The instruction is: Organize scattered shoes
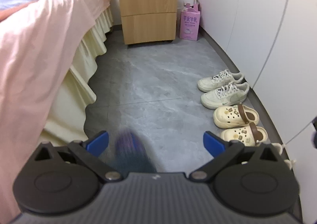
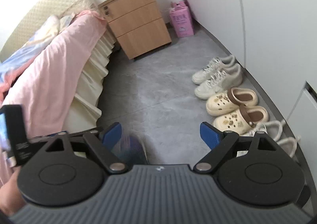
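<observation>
Shoes stand in a row along the right wall. In the left wrist view these are a pair of white sneakers (image 1: 223, 89) and a pair of cream clogs with brown straps (image 1: 237, 123). The right wrist view shows the sneakers (image 2: 217, 77), the clogs (image 2: 235, 109) and, nearest, white fluffy slippers (image 2: 277, 134). My left gripper (image 1: 156, 141) is open above the floor, left of the clogs, with nothing held. My right gripper (image 2: 160, 132) is also open and empty. A blurred purple-blue shape (image 1: 130, 150) lies low between the left jaws, also low in the right wrist view (image 2: 130, 147); I cannot tell what it is.
A bed with a pink cover (image 1: 39, 61) and cream skirt fills the left side. At the far end stand a wooden drawer cabinet (image 1: 148, 10) and a pink carton (image 1: 189, 25). Grey floor (image 1: 150, 85) runs between bed and white wall panels (image 1: 247, 16). A hand (image 2: 10, 190) shows bottom left.
</observation>
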`<act>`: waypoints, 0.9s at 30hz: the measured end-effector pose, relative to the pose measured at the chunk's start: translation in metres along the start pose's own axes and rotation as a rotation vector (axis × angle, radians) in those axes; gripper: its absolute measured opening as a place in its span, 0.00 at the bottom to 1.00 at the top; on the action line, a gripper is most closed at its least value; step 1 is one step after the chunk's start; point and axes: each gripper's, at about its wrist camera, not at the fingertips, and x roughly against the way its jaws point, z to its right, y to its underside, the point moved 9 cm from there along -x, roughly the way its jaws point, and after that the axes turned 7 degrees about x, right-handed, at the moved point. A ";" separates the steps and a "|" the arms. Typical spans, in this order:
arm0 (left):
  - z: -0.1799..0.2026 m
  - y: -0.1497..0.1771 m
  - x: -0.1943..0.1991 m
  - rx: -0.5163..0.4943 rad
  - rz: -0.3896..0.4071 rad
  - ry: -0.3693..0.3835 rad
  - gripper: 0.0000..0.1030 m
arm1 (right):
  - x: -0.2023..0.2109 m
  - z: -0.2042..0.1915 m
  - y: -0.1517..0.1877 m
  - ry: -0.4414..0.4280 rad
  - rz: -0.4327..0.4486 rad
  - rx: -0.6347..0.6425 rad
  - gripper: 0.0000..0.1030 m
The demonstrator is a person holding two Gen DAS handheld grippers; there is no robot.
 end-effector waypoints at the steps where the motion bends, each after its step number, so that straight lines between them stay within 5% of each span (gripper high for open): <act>1: 0.002 0.002 0.004 0.001 -0.004 0.004 1.00 | 0.001 0.000 0.008 0.000 0.001 0.002 0.86; 7: 0.008 0.010 0.016 0.060 -0.025 0.063 1.00 | 0.004 0.004 0.009 -0.040 0.024 0.008 0.86; 13: -0.002 0.021 0.035 0.069 0.021 0.037 1.00 | 0.013 0.009 0.018 -0.004 0.053 0.159 0.86; 17: -0.011 0.040 0.041 0.060 0.007 0.014 1.00 | 0.023 0.011 0.024 -0.019 0.061 0.135 0.86; 27: -0.047 0.132 0.091 0.091 -0.002 -0.037 1.00 | 0.079 -0.026 0.079 -0.139 0.051 0.074 0.86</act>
